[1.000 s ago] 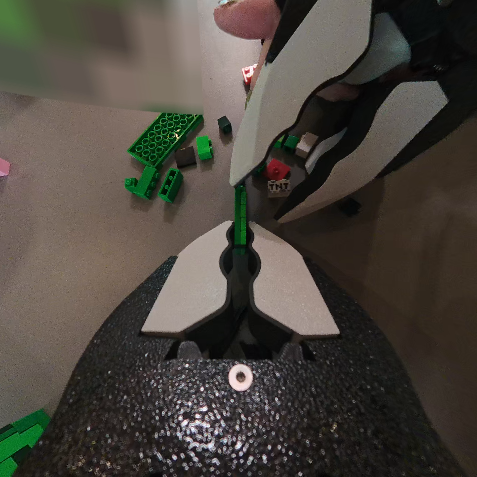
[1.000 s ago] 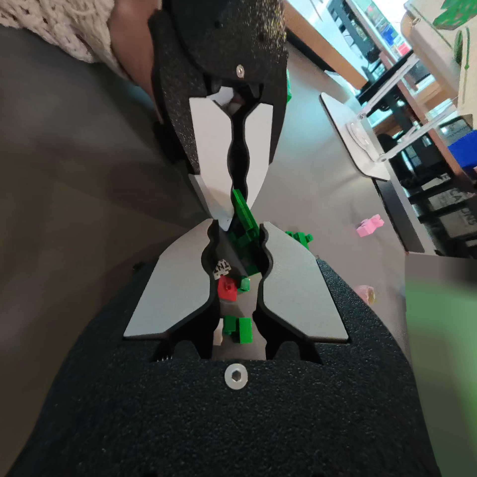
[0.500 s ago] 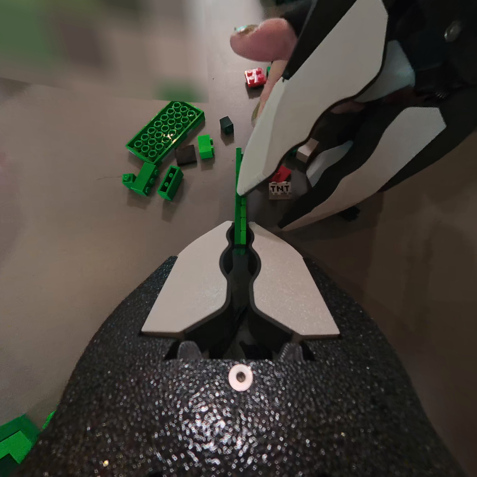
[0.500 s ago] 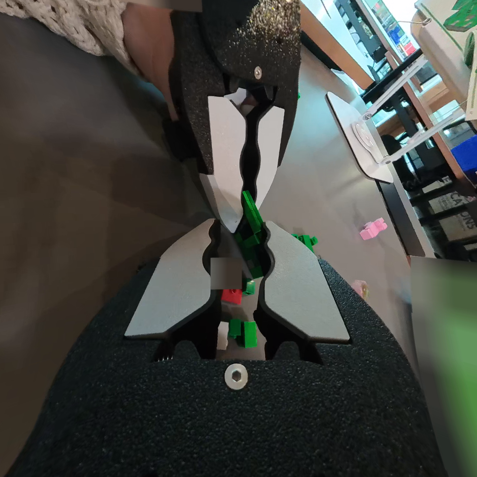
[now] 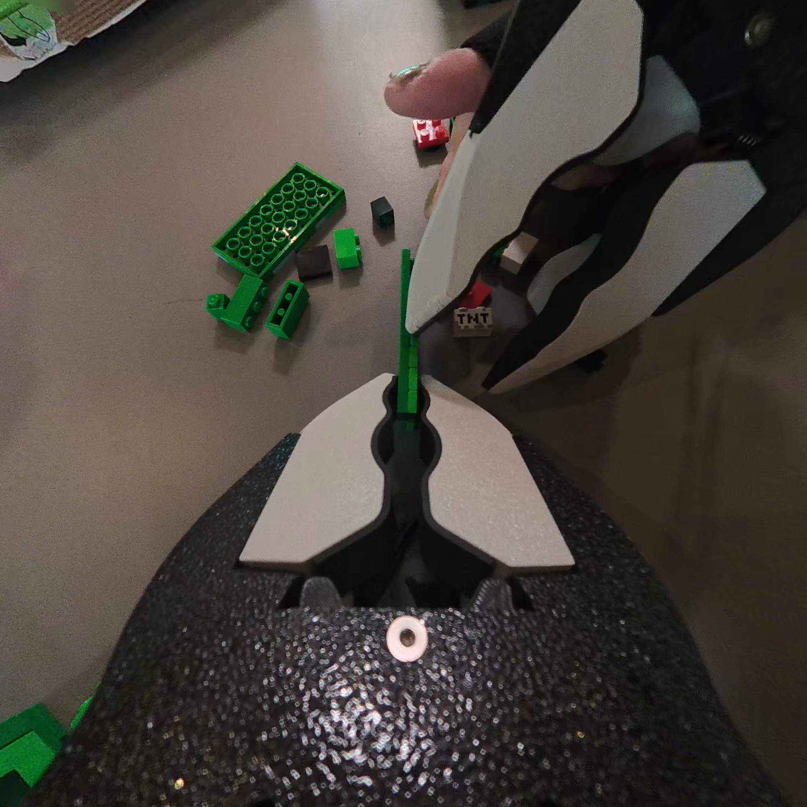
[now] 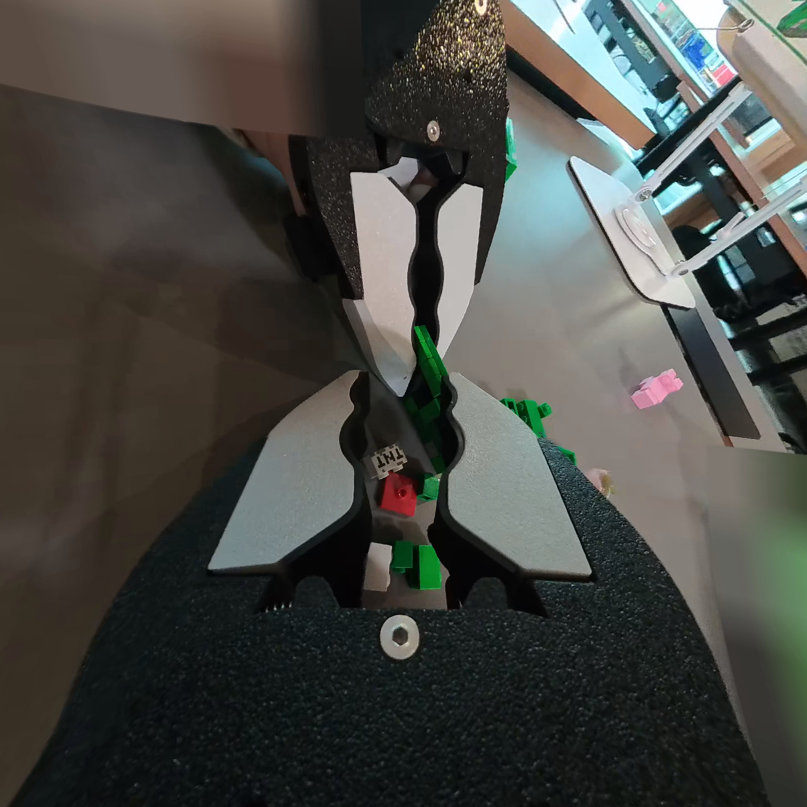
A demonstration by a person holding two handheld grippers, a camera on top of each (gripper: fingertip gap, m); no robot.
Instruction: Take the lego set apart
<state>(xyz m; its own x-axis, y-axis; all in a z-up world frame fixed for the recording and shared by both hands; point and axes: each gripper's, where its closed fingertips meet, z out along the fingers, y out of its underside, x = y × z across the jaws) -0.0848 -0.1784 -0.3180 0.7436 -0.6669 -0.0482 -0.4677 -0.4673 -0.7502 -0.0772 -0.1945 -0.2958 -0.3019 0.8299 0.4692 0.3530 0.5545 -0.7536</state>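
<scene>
Clearly the left gripper is acting as a vice: its jaws are clenched on the near end of a thin green plate assembly, held edge-on above the grey tabletop so the far end sticks out free — that, I judge, is so the other tool can work on it. The right gripper comes in from the upper right with its jaws parted, gripping nothing; its near finger lies flat against the side of the green strip, touching or all but touching it, while the other finger stands well clear on the far side. From the right wrist view the strip sits just ahead of that gripper's own tips, slanting up into the left gripper's pinch.

Loose pieces already lie below: a studded green plate, small green bricks, a black tile, a red brick and a printed grey block — so the dismantling looks well along. A thumb of the hand holding the right tool shows beside it. A pink piece lies well apart.
</scene>
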